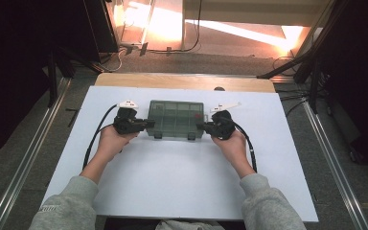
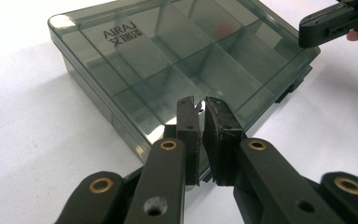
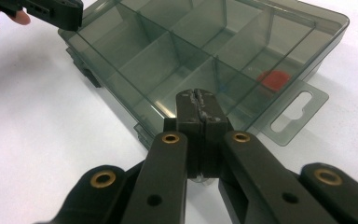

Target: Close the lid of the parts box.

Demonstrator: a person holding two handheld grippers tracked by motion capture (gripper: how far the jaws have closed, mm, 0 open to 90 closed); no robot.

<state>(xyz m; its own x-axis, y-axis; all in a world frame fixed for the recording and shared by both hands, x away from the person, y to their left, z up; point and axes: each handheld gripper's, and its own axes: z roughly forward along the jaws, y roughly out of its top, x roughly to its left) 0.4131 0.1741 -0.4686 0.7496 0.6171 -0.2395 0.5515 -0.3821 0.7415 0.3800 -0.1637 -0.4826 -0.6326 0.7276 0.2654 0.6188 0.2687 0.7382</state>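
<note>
White sheeting covers the table [image 1: 182,172], which stands in a dim room with grey carpet around it and a bright patch of light at the far side. On the far half of the sheet, near the middle, lies a smoky green compartment box [image 1: 176,119] with its lid shut. Its long axis runs left to right, its two latches face the near edge, and its hang tab [image 3: 298,112] sticks out at the right end. The left gripper [image 1: 146,124] meets the box's left end and the right gripper [image 1: 202,126] its right end, each with its jaws drawn together and nothing between them. A small red piece [image 3: 274,78] sits in a far right compartment; through the tinted lid its shape is hard to make out.
</note>
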